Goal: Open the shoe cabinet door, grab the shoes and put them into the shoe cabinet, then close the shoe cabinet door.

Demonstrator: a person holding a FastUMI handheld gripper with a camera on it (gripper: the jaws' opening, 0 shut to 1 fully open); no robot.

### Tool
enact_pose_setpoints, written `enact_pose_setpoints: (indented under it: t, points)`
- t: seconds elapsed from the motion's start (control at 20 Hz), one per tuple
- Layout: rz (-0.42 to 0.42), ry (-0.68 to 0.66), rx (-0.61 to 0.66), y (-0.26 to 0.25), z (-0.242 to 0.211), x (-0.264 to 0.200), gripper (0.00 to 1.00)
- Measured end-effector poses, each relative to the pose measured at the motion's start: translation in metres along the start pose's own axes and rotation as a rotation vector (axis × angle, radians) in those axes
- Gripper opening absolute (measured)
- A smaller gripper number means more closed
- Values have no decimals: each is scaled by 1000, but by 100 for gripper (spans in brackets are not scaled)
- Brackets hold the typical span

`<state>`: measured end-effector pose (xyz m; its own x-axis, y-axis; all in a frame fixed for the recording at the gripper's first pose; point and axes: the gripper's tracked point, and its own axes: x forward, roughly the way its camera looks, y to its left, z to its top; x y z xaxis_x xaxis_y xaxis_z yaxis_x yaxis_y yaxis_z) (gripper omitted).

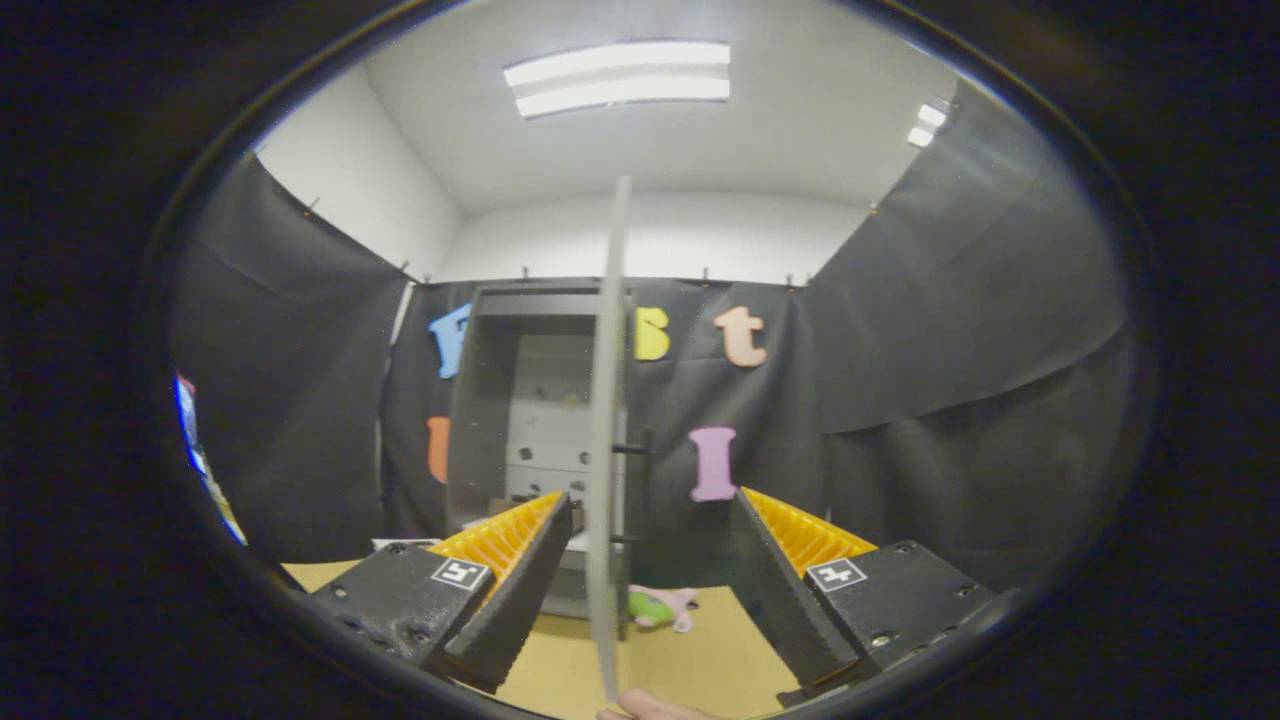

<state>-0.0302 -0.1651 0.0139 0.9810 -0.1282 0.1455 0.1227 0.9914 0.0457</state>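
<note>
1. Your tongs (pixel 645 590) stand wide apart and grip nothing; the two fingers (pixel 520 590) flank the open space ahead.
2. One shoe cabinet (pixel 520 420) stands at the far edge of the surface (pixel 700 660), against the black cloth wall (pixel 950 380). It is dark, and its inside shows pale shelves, too dim for you to count them surely.
3. One cabinet door (pixel 607 430) is swung open toward you, so you see it nearly edge-on as a thin pale slab. It rises between your fingers, nearer the left one, and its lower end comes down close to the tongs.
4. One dark bar handle (pixel 640 490) sticks out on the right face of the door, held by two short posts.
5. One shoe (pixel 660 606) lies on the tan surface just right of the door's lower part, between and beyond your fingers. It looks green and pink; whether a second shoe lies with it you cannot tell.
6. One fingertip of a hand (pixel 655 708) shows at the near edge of the surface, below the door.
7. Two ceiling lights (pixel 620 78) glow overhead, one large, one small off to the right.
</note>
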Motion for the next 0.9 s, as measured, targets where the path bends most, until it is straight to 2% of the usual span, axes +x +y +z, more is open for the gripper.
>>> enact_pose_setpoints:
  t: [0.05, 0.15, 0.35, 0.55, 0.7, 0.8, 0.85, 0.9]
  points:
    - [-38, 23, 16, -16, -11, 6, 100]
    - [-51, 81, 41, -28, -37, 21, 100]
    - [15, 230, 98, -31, -92, 56, 100]
    - [91, 318, 134, -16, -132, 75, 100]
    - [52, 330, 14, -7, -151, 92, 100]
    - [78, 350, -76, 19, -167, 94, 100]
    - [51, 336, -127, 22, -169, 95, 100]
    - [39, 321, -155, 24, -164, 95, 94]
